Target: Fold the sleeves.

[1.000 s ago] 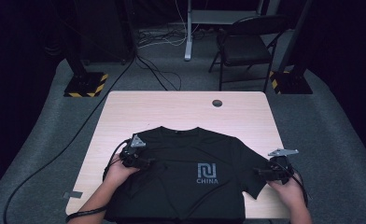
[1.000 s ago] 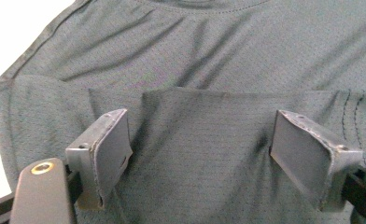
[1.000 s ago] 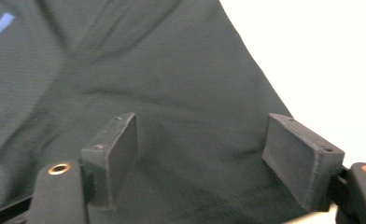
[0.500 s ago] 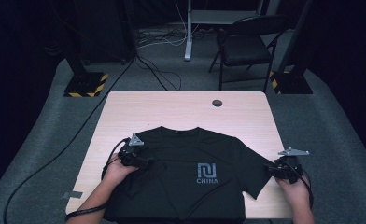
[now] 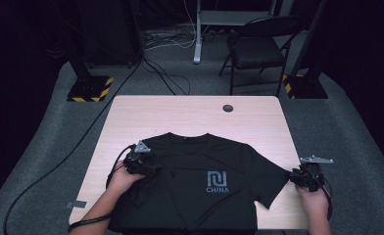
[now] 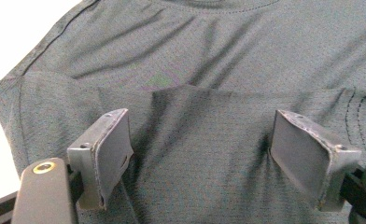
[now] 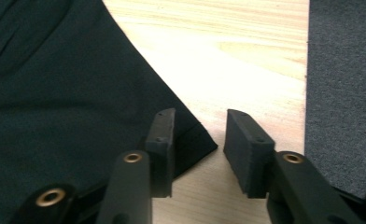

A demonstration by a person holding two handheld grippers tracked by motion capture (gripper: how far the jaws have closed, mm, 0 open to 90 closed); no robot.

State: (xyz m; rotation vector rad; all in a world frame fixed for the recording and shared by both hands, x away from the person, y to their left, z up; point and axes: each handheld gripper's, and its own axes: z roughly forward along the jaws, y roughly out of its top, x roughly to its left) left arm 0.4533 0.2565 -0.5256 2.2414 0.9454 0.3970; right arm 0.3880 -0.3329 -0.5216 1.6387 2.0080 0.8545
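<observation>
A black T-shirt with a grey "CHINA" print lies flat on the wooden table. Its left sleeve is folded inward over the chest. My left gripper rests over that folded sleeve, and in the left gripper view it stands open wide with cloth lying between the jaws. My right gripper is at the tip of the right sleeve. Its jaws have just been closing; in the right gripper view the sleeve corner lies between them, with a gap still showing beside it.
A dark round hole sits near the table's far edge. The right table edge and grey carpet run close beside my right gripper. Beyond the table stand a folding chair, striped stand bases and floor cables.
My right gripper has shifted a little to the right, toward the table's edge at the sleeve tip. The left gripper and the shirt have stayed where they were.
</observation>
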